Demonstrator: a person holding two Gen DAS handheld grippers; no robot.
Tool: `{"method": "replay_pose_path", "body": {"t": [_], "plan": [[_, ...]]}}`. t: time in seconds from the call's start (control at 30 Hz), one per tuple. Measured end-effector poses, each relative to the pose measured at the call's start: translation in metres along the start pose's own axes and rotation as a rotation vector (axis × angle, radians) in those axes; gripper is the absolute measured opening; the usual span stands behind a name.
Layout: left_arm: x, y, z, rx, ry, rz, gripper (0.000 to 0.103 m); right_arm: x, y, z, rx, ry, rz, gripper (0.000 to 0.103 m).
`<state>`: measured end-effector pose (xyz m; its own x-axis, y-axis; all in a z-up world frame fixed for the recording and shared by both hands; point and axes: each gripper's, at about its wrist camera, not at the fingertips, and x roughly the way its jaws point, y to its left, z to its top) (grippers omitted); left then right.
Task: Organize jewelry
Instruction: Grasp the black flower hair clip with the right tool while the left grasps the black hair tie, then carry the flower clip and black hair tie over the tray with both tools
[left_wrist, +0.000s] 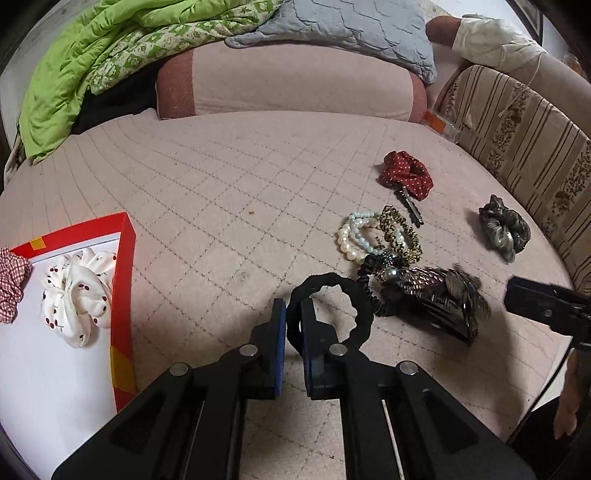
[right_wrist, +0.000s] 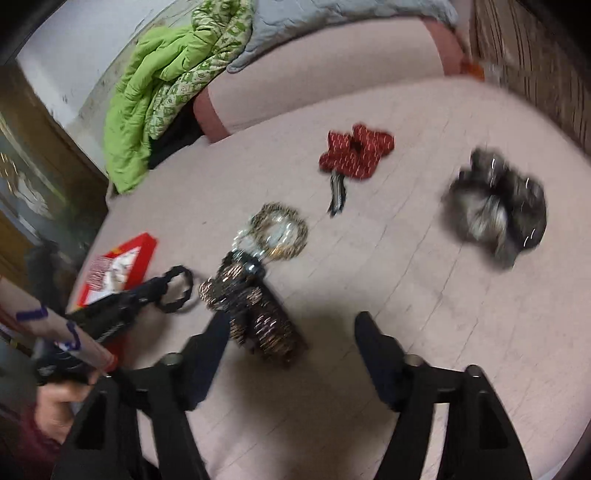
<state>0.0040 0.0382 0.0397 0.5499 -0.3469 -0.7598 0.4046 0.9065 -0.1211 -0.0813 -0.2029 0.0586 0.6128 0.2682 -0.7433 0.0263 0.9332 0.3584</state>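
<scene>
My left gripper (left_wrist: 293, 308) is shut on a black hair tie (left_wrist: 332, 314) just above the pink quilted bed; it also shows in the right wrist view (right_wrist: 175, 290). A red-rimmed box (left_wrist: 123, 295) at the left holds a white cherry-print scrunchie (left_wrist: 77, 297) and a red checked scrunchie (left_wrist: 13, 288). To the right lie pearl bracelets (left_wrist: 356, 236), a leopard-print tie (left_wrist: 400, 232), a sequinned hair clip (left_wrist: 436, 295), a red dotted scrunchie with a clip (left_wrist: 406, 177) and a grey scrunchie (left_wrist: 504, 227). My right gripper (right_wrist: 291, 325) is open and empty over the sequinned clip (right_wrist: 255, 314).
A pink bolster (left_wrist: 288, 85), a grey pillow (left_wrist: 354, 29) and a green blanket (left_wrist: 74, 66) lie at the bed's far end. A striped cushion (left_wrist: 524, 129) borders the right side. A cabinet (right_wrist: 26, 166) stands to the left.
</scene>
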Motion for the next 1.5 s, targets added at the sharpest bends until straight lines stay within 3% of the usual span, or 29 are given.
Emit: {"method": "replay_pose_path", "body": {"t": [0.17,0.23,0.43,0.47,0.53,0.57,0.63,0.73,1.13,1.5], "plan": [[-0.013,0.009,0.000,-0.021,-0.023,-0.003,0.008,0.019,0.023,0.007,-0.112,0.035,0.062,0.076],[-0.018,0.012,0.000,-0.029,-0.029,-0.006,0.008,0.028,0.033,0.009,-0.179,0.038,0.017,0.076],[-0.024,0.017,-0.004,-0.032,-0.046,-0.006,0.008,0.052,0.032,0.010,-0.172,0.101,0.016,0.076],[-0.025,0.017,-0.005,-0.031,-0.050,-0.005,0.008,0.054,0.033,0.009,-0.169,0.106,0.013,0.072],[-0.026,0.016,-0.005,-0.033,-0.053,-0.007,0.008,0.060,0.034,0.005,-0.177,0.131,0.013,0.049],[-0.026,0.016,-0.006,-0.031,-0.056,-0.008,0.008,0.061,0.037,0.005,-0.184,0.134,0.010,0.049],[-0.026,0.015,-0.006,-0.027,-0.058,-0.001,0.008,0.056,0.041,0.002,-0.209,0.112,0.001,0.042],[-0.027,0.015,-0.006,-0.028,-0.064,-0.003,0.008,0.047,0.044,0.001,-0.211,0.086,0.010,0.039],[-0.038,0.021,-0.008,-0.038,-0.098,0.008,0.008,0.011,0.051,0.011,-0.141,-0.103,0.059,0.037],[-0.046,0.022,-0.008,-0.034,-0.118,0.032,0.008,0.010,0.057,0.013,-0.128,-0.128,0.075,0.037]]}}
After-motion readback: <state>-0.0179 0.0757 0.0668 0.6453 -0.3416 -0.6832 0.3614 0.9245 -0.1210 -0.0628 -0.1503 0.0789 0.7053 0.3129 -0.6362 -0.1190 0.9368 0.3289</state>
